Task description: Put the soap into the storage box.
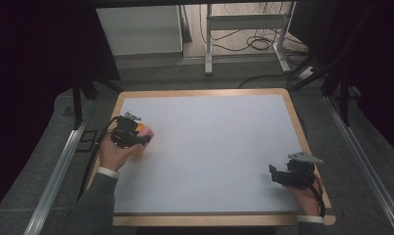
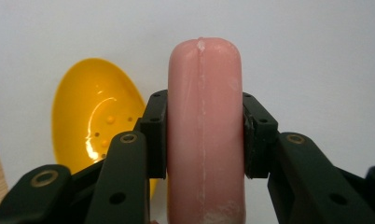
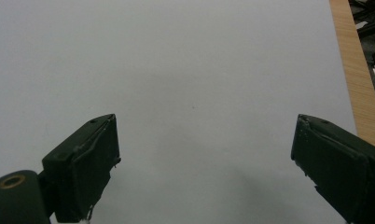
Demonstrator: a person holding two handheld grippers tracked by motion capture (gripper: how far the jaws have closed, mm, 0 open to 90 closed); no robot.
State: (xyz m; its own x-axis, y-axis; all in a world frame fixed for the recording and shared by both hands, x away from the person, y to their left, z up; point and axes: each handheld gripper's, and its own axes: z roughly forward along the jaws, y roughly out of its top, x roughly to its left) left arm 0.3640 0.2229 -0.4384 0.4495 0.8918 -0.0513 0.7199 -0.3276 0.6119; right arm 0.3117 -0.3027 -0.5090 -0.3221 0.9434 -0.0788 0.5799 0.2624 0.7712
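Pink bar (image 2: 205, 135) — in left hand-held gripper (image 2: 205, 137)

Dim, dark-edged high view; gripper views bright, softly shadowed.

Soap bar (image 2: 205, 130) right of dish (image 2: 94, 116), on table (image 1: 214, 147).

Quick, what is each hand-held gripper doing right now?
Left hand-held gripper: shut on the pink soap.
Right hand-held gripper: open, nothing between its jaws.
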